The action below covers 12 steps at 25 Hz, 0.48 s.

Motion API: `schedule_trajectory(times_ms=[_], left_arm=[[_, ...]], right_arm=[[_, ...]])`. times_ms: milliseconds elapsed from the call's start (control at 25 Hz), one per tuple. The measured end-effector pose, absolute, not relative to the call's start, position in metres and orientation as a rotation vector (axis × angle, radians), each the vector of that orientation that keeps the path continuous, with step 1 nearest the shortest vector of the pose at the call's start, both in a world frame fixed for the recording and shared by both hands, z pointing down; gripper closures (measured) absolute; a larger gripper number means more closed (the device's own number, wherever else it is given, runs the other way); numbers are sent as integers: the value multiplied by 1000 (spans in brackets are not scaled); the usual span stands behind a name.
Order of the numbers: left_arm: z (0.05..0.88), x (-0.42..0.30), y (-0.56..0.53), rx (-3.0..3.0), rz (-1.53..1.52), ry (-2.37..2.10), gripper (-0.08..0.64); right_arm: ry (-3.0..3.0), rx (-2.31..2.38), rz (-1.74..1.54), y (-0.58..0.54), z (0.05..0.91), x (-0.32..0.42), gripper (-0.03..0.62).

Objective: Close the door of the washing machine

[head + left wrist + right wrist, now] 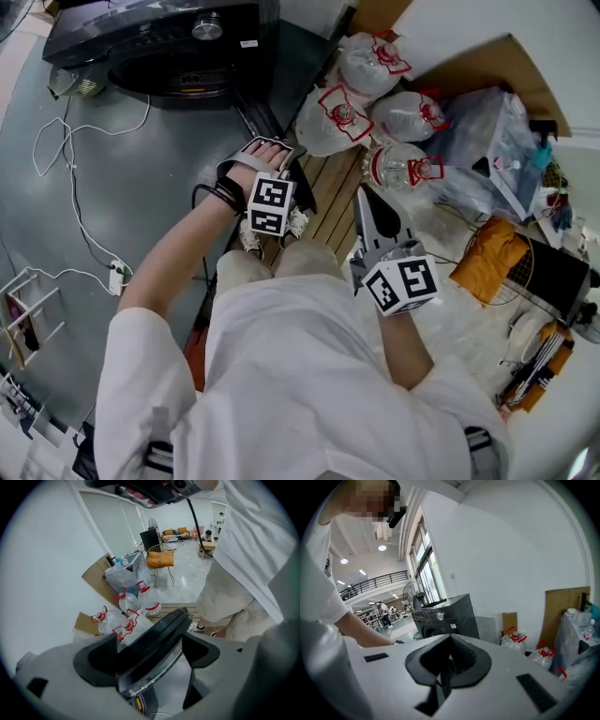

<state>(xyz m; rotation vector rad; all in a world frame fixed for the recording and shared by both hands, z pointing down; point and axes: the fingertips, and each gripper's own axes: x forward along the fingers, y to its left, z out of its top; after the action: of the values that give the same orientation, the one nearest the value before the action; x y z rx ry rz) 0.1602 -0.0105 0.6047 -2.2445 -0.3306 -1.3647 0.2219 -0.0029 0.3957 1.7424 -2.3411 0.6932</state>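
Observation:
The dark washing machine (159,47) stands at the top left of the head view, and the right gripper view shows it too (445,616). Its open door (269,124) juts edge-on toward me. My left gripper (270,155) reaches to that door. In the left gripper view the door's black rim (154,639) runs slantwise between the two pads. It lies against the left pad with a gap at the right pad, so my left gripper (150,654) is open. My right gripper (372,204) hangs beside my leg, shut on nothing (449,660).
Several large water jugs (375,103) and plastic bags (487,141) lie just right of the door, on and beside a wooden pallet (330,192). White cables (70,178) and a power strip (117,277) trail over the grey floor on the left. An orange cushioned chair (492,255) stands at the right.

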Motion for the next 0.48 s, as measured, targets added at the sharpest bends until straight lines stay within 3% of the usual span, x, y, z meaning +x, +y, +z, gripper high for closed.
schedule_trajectory(times_ms=[480], left_arm=[[612,91,8,-2106,-1438,-398,140]], right_arm=[[-2404,1639,674,-16,393,178,595]])
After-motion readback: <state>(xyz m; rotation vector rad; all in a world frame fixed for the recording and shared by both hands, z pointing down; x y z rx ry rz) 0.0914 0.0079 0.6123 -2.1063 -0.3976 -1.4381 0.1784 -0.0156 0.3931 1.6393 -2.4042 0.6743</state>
